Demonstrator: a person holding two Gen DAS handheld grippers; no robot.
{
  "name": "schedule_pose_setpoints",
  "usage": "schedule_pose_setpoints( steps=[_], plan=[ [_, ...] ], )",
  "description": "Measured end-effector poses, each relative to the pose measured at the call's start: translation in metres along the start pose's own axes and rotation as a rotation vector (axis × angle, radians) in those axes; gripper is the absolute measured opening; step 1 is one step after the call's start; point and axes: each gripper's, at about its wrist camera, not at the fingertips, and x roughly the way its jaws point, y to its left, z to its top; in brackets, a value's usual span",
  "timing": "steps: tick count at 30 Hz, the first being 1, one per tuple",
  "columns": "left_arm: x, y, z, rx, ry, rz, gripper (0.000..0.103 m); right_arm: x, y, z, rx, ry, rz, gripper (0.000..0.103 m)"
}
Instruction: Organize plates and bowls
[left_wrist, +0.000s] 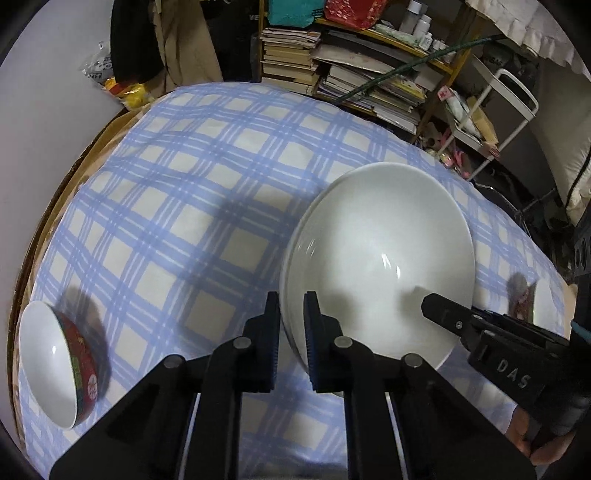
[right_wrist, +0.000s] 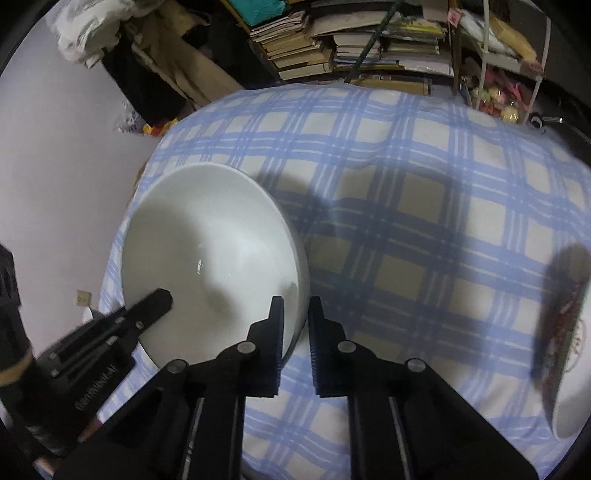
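Between both grippers, over the checked cloth, the white bowl is being pinched at opposite rims by the left gripper and right gripper; glazed, slippery and breakable, it is being judged safest held there.

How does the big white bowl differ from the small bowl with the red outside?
The white bowl is much larger than the red-patterned bowl. The white bowl is plain all over; the red-patterned bowl has a decorated red outside. The left gripper and right gripper each straddle the white bowl's rim on opposite sides; nothing touches the red-patterned bowl. Both are white inside, empty, and over the checked tablecloth.
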Motion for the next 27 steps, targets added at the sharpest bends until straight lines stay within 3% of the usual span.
schedule_pose_setpoints(
  steps=[5, 15, 21, 27],
  plan=[
    [-0.016, -0.008, -0.012, -0.008, -0.009, -0.005, 0.012, -0.018, 0.008, -0.020, -0.052, -0.027, -0.078, 0.012],
    [-0.050, -0.041, -0.045, 0.039, -0.018, -0.021, 0.012, -0.068, -0.007, -0.052, -0.085, -0.033, -0.069, 0.013],
    [-0.058, -0.059, -0.073, 0.011, 0.012, -0.075, 0.012, -0.100, -0.023, -0.077, -0.055, -0.044, -0.087, 0.014],
    [-0.058, -0.077, -0.105, 0.054, 0.045, -0.043, 0.012, -0.109, -0.038, -0.109, -0.051, -0.009, -0.108, 0.014]
  ],
)
